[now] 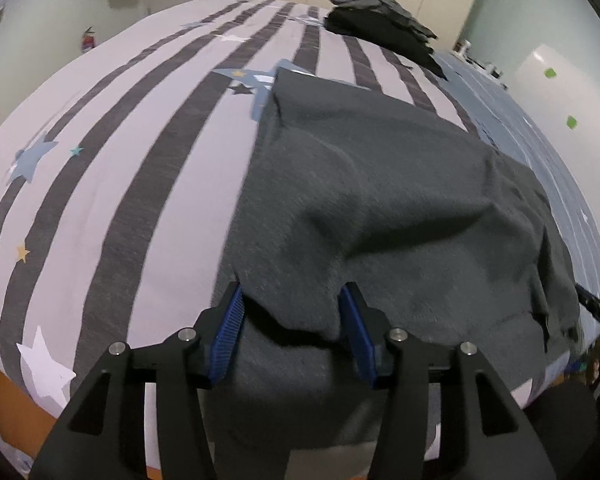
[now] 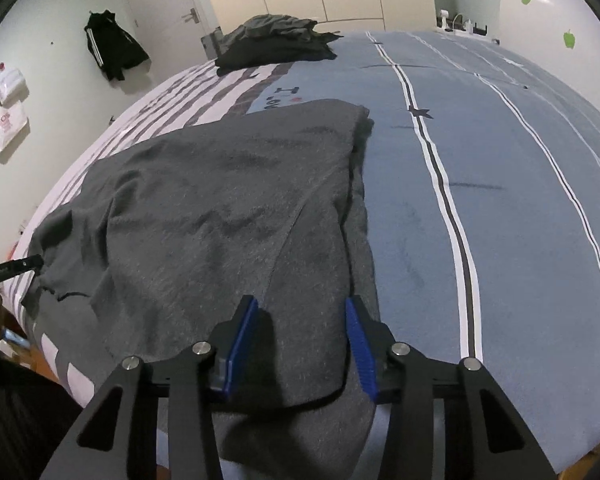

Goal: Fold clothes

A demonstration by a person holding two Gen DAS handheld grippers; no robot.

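Dark grey garment [image 1: 380, 208] lies spread on the bed [image 1: 120, 184], near edge draped over the bed's front side. Thick knit: soft, limp, light, not slippery, will sag and crease when lifted. Take it at the near hem corners. Left gripper [image 1: 292, 320]: fingers parted, a hem fold between them, pads not visibly pressing. Right gripper [image 2: 302, 336]: fingers parted over the cloth, nothing pinched. No containers in view; pile of dark clothes [image 2: 276, 40] at the bed's far end.

a bed [image 2: 500, 208] is covered in striped grey-white and blue sheeting. a grey garment [image 2: 220, 216] is spread at its 6 o'clock edge; dark folded clothes [image 2: 276, 42] are piled toward 12 o'clock.
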